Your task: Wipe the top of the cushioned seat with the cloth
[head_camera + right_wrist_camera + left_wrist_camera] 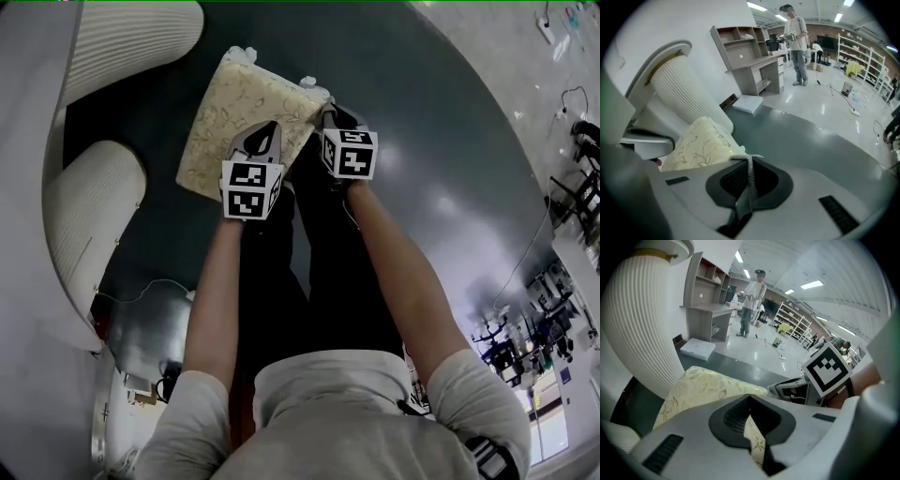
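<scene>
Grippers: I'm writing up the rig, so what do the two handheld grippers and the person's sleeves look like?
The left gripper and the right gripper have pale grey moulded bodies, with dark ribbed pads set into the jaws. Each carries a cube with black-and-white square markers on its faces. The person wears a light grey short-sleeved top.

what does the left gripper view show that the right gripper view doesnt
Only the left gripper view: the right gripper with its marker cube, and the patterned fabric of the cushioned seat between the shut jaws of the left gripper.
Only the right gripper view: a grey cloth pinched in that gripper's own jaws.
Both: the seat, the ribbed white column, the desk with shelves and a standing person in the background.
</scene>
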